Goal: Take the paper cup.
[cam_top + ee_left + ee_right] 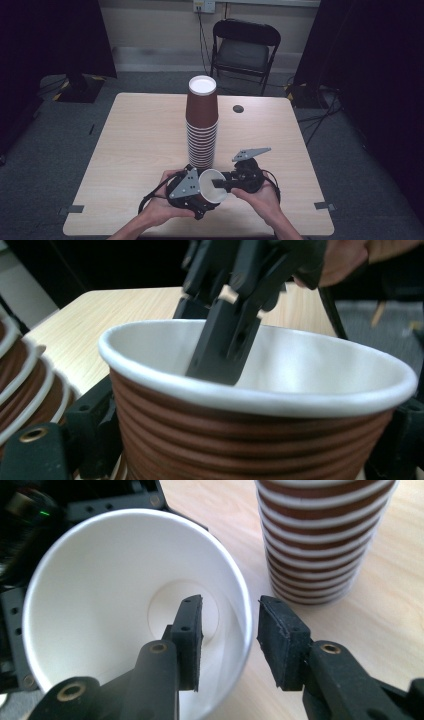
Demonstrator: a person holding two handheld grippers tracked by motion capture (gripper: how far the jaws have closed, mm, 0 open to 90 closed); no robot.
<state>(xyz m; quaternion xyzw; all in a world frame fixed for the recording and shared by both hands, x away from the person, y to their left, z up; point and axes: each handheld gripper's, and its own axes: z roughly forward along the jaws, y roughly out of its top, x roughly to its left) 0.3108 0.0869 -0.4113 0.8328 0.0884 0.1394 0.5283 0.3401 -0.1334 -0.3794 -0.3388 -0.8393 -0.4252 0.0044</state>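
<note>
Left gripper (200, 197) fingers clamp brown paper cup (212, 186); right gripper (230, 630) fingers part-open astride cup rim, not pressing.

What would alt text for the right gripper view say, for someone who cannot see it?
The right gripper straddles the wall of a brown, white-lined paper cup, one black jaw inside, one outside, neither pad pressing it. A tall stack of brown ribbed paper cups stands behind on the light wooden table.

A black folding chair (245, 50) stands beyond the far edge of the wooden table (140, 135). A wall socket (204, 6) sits above the chair. A dark round grommet (238, 108) marks the table's far right.
</note>
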